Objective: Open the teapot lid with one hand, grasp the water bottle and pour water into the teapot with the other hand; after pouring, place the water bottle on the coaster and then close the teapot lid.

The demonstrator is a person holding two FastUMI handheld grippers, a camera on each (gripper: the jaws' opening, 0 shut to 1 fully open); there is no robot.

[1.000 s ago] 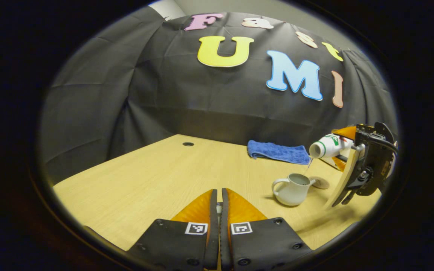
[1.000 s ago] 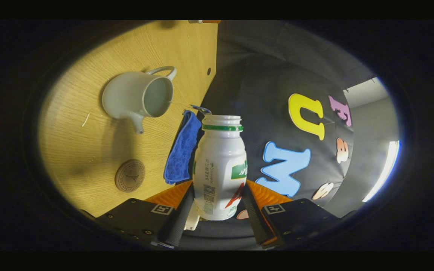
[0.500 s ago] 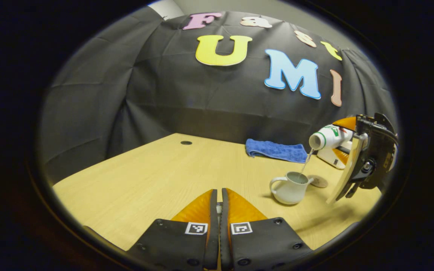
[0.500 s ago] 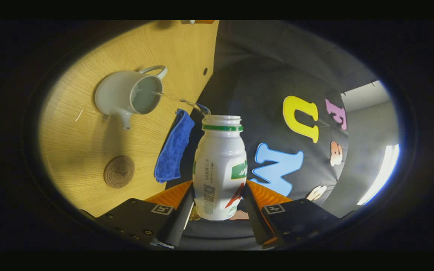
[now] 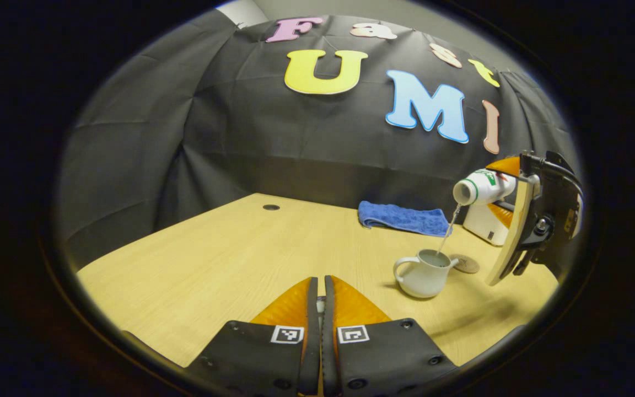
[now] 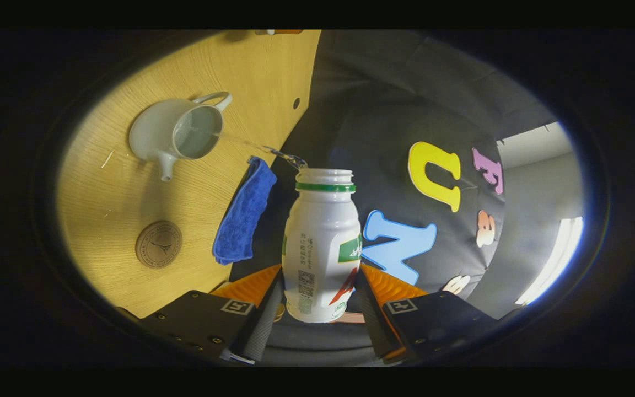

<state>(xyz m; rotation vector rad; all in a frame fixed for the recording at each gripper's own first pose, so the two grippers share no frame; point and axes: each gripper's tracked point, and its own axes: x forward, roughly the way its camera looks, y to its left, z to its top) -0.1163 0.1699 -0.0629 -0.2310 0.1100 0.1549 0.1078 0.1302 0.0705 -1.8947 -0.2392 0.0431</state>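
Bottle (image 6: 322,242) lifted higher than before, right gripper (image 6: 317,300) clamping it, water streaming into teapot (image 5: 425,273); left gripper (image 5: 320,309) clenched.

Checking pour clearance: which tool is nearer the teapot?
Right. The right tool holds the water bottle tipped just above the teapot; the left tool sits farther off, across the table.

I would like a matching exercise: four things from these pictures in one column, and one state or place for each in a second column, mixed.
1. water bottle
2. teapot
3. coaster
4. blue cloth

a. bare, nothing on it
b. tipped, held in the right gripper
c. folded near the wall
d. open, taking the water stream

Pairs: 1-b, 2-d, 3-a, 4-c
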